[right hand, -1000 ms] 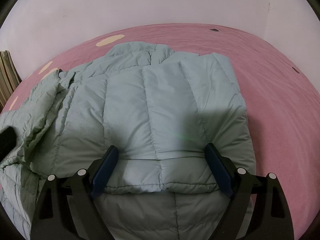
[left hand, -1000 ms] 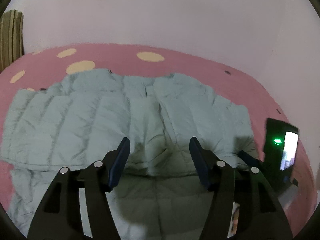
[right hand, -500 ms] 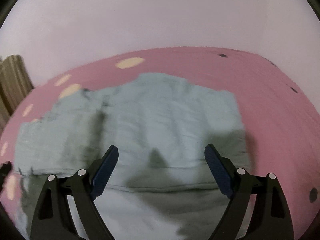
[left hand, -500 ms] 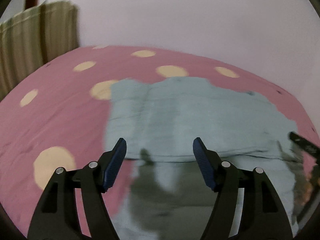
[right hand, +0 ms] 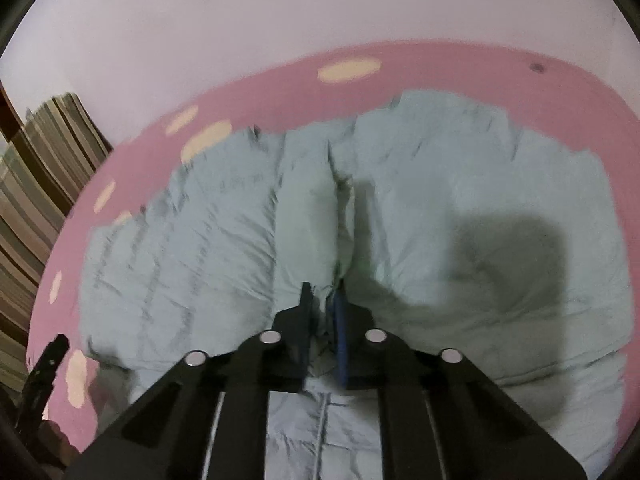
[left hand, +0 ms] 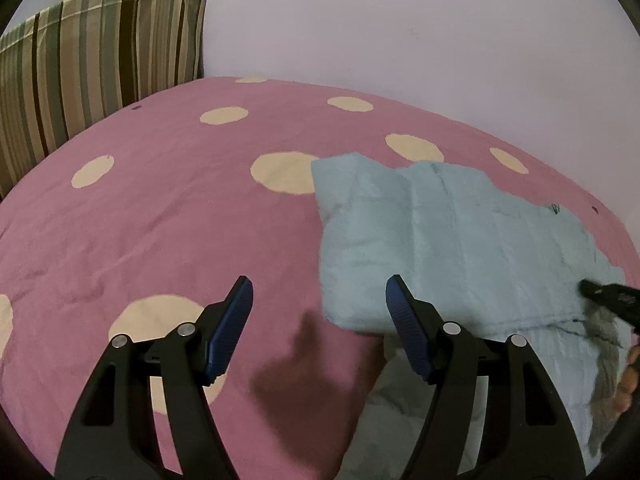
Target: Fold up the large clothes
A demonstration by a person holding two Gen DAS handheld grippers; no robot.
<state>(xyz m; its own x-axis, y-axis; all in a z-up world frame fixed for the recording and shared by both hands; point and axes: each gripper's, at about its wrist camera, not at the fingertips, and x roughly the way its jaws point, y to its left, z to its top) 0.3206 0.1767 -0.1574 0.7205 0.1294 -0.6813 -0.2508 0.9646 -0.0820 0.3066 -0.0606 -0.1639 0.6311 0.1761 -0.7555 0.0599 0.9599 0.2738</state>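
A pale blue quilted down jacket (right hand: 440, 240) lies spread on a pink bed with cream dots (left hand: 160, 208). My right gripper (right hand: 323, 304) is shut on a pinched ridge of the jacket near its middle seam. My left gripper (left hand: 319, 300) is open and empty, hovering over the pink cover just left of the jacket's folded edge (left hand: 440, 248). The right gripper's body (left hand: 608, 296) shows at the right edge of the left wrist view.
A striped cushion or headboard (left hand: 92, 64) stands at the bed's far left, also in the right wrist view (right hand: 32, 208). A plain pale wall (left hand: 400, 20) runs behind the bed. The left gripper's body (right hand: 44, 368) shows at the lower left of the right wrist view.
My right gripper has closed on a fold of the jacket. My left gripper has swung left, off the jacket and over the bare pink cover, still open.
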